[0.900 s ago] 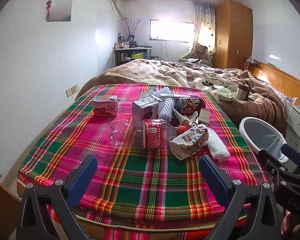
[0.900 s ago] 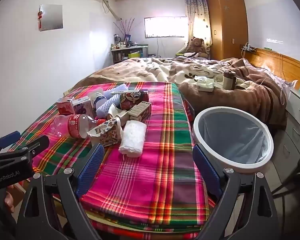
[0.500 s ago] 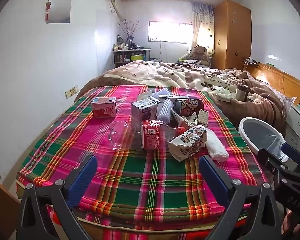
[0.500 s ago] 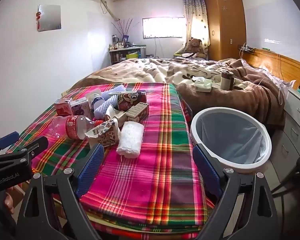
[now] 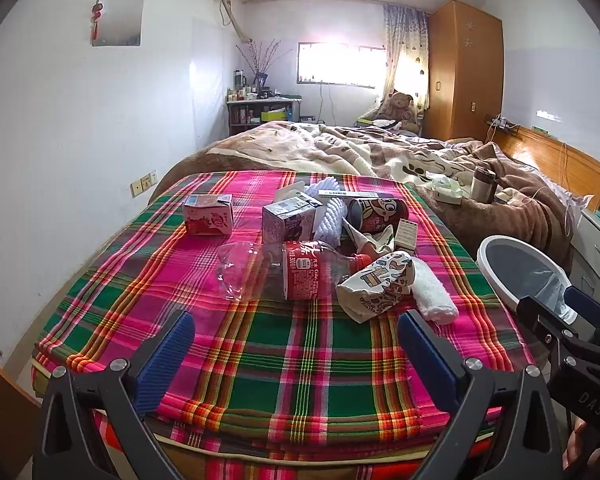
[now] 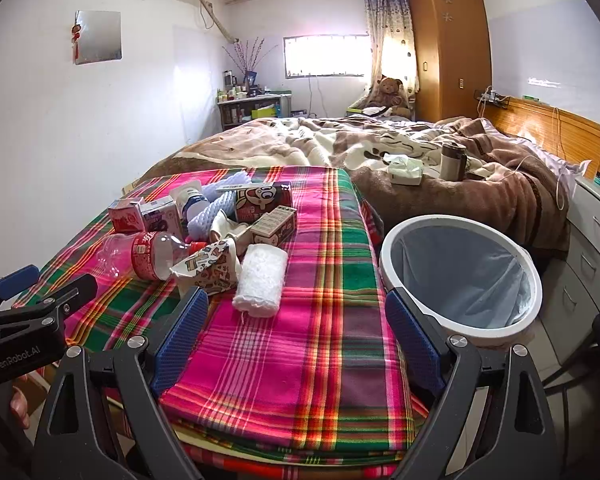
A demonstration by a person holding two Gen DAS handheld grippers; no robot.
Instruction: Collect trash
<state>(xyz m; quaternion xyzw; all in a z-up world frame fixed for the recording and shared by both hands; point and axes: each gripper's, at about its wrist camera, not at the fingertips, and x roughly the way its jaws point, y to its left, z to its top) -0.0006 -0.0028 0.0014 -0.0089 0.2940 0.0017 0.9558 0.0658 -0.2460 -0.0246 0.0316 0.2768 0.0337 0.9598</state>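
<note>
Both the left gripper (image 5: 296,354) and right gripper (image 6: 296,336) hover wide open and empty near the plaid-covered table (image 5: 312,368), where clustered trash (image 5: 320,248) could scatter when grabbed, or miss the white bin (image 6: 460,276) at right.

I see litter heaped on a cloth-covered surface (image 5: 300,360). A bottle (image 5: 288,272) lies on its side at the front, a paper bag (image 5: 380,288) touching its right end, a rolled towel (image 5: 434,294) just right of that. Two cartons (image 5: 209,214) and a can (image 5: 378,215) lie behind. The bin (image 6: 460,276) stands right of the surface, the bed (image 6: 340,148) beyond.
</note>
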